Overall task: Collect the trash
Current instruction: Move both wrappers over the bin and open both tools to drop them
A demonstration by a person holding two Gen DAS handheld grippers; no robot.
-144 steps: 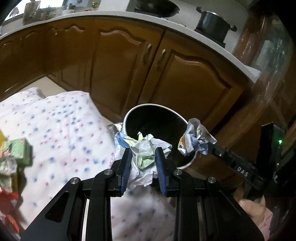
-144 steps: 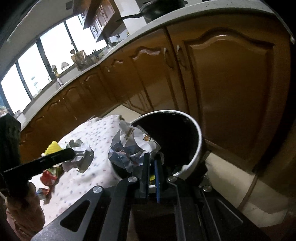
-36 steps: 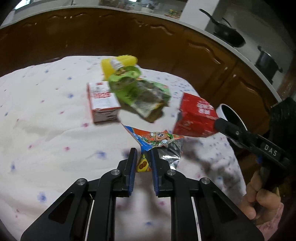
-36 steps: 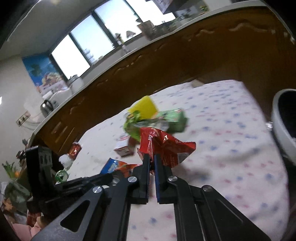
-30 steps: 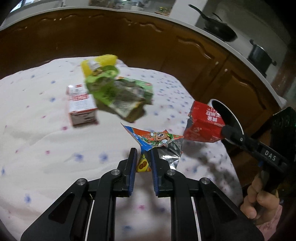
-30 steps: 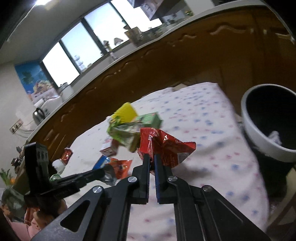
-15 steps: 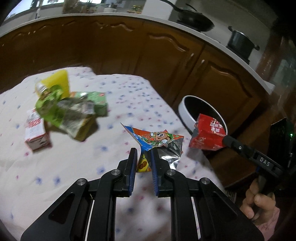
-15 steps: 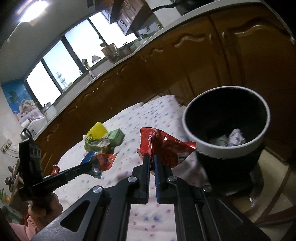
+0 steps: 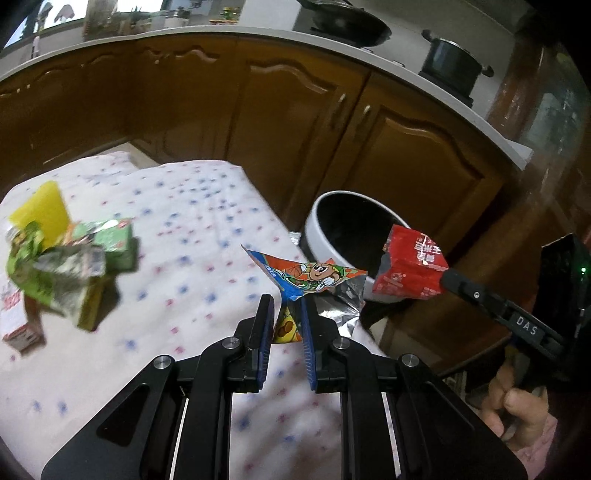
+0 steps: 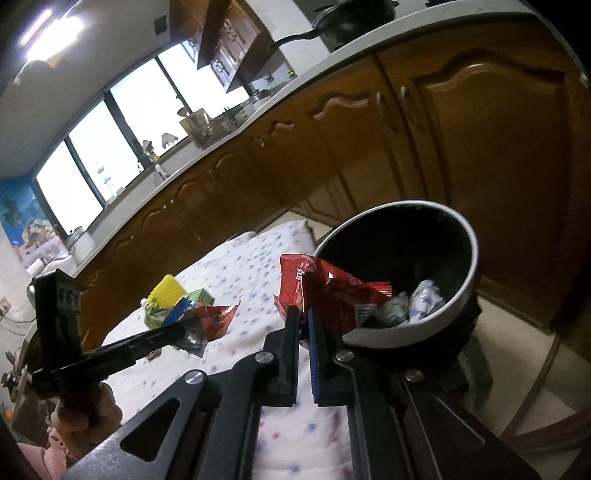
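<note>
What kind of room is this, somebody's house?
Most likely a home kitchen: brown wooden cabinets run under a pale countertop, with a black pot and a wok standing on it, and windows behind the counter.

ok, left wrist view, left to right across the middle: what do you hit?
Pile of green and yellow packaging → cartoon snack wrapper in the left gripper → white bin → red wrapper → right gripper → the hand holding it.

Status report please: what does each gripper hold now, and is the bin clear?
Left gripper shut on cartoon snack wrapper. Right gripper shut on red wrapper. Bin open, crumpled paper inside; nothing blocking.
</note>
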